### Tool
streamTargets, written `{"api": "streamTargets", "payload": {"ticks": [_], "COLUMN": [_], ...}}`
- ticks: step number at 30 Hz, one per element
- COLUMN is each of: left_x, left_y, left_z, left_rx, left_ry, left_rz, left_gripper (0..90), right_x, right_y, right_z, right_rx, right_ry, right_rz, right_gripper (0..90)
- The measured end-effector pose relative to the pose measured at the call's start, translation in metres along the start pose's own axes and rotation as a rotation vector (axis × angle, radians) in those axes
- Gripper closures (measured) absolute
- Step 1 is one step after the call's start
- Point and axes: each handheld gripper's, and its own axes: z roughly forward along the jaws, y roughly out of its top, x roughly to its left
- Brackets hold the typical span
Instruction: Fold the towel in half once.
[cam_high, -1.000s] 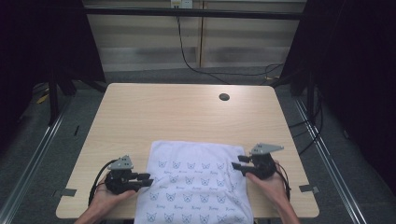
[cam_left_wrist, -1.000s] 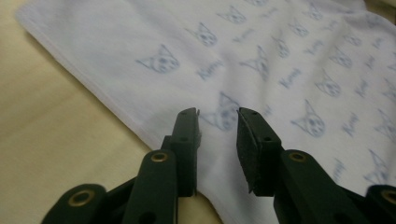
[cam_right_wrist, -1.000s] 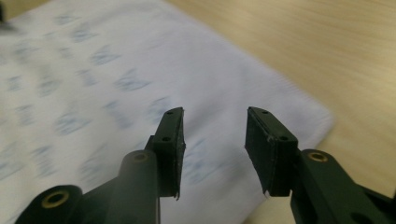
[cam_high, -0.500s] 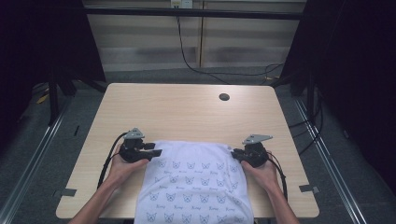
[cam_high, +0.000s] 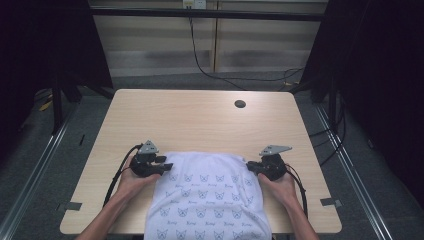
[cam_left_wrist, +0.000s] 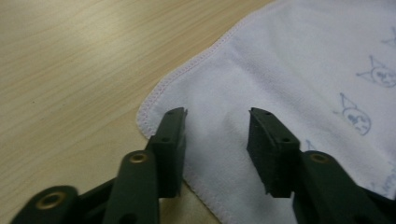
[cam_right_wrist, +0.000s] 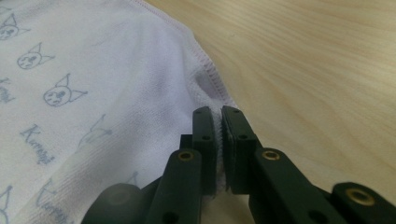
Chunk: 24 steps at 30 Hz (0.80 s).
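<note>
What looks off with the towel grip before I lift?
The grips are uneven. The right gripper is shut on the towel edge, while the left gripper is open, its jaws straddling the far corner without pinching. The near end hangs over the table edge. No damage visible.

One white cloth (cam_high: 207, 195), printed with small cat faces, lies on one wooden counter (cam_high: 190, 120). Two tongs sit at its far corners, the left tongs (cam_high: 162, 167) and the right tongs (cam_high: 251, 168), each held by one of two hands. One dark round hole (cam_high: 240, 104) marks the counter's far side.
</note>
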Motion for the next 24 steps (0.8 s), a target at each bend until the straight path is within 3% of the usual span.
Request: {"api": "streamTargets", "payload": {"ticks": [2,5,8,9,11,12,13,14,15,16,19,24], "left_x": [-0.002,0.000,0.003,0.006,0.011,0.011,0.015,0.015,0.019,0.021,0.026,0.039], "left_y": [-0.002,-0.006,-0.008,-0.009,-0.008,-0.008,-0.004,-0.004,0.000,0.002,0.015,0.052], "left_z": [-0.002,-0.004,-0.005,-0.008,-0.014,-0.014,-0.022,-0.022,-0.031,-0.035,-0.042,-0.065], "left_rx": [-0.005,-0.017,-0.023,-0.030,-0.072,-0.072,-0.122,-0.122,-0.174,-0.194,-0.216,-0.306], "left_ry": [-0.001,-0.046,-0.064,-0.088,-0.115,-0.115,-0.124,-0.124,-0.131,-0.143,-0.124,-0.093], "left_rz": [0.026,-0.003,-0.026,-0.056,-0.097,-0.097,-0.134,-0.134,-0.146,-0.166,-0.155,-0.137], "left_gripper": [74.2,85.9,87.7,87.8,87.8,87.9,88.0,88.0,88.0,88.0,88.0,88.0], "right_x": [0.002,0.004,0.006,0.007,0.006,0.006,0.004,0.004,0.002,0.000,-0.006,-0.014], "right_y": [0.000,-0.001,-0.002,-0.001,0.003,0.003,0.008,0.008,0.015,0.019,0.038,0.084], "right_z": [0.000,-0.001,-0.001,-0.003,-0.009,-0.009,-0.017,-0.017,-0.025,-0.028,-0.040,-0.059], "right_rx": [-0.002,-0.002,-0.007,-0.029,-0.068,-0.068,-0.123,-0.123,-0.145,-0.155,-0.207,-0.264], "right_ry": [0.013,0.027,0.045,0.069,0.086,0.086,0.103,0.103,0.096,0.092,0.088,0.058], "right_rz": [0.000,0.003,0.012,0.027,0.044,0.044,0.070,0.070,0.068,0.069,0.073,0.040], "right_gripper": [85.2,85.5,85.8,86.1,86.3,86.3,86.5,86.5,86.6,86.7,86.7,86.8]}}
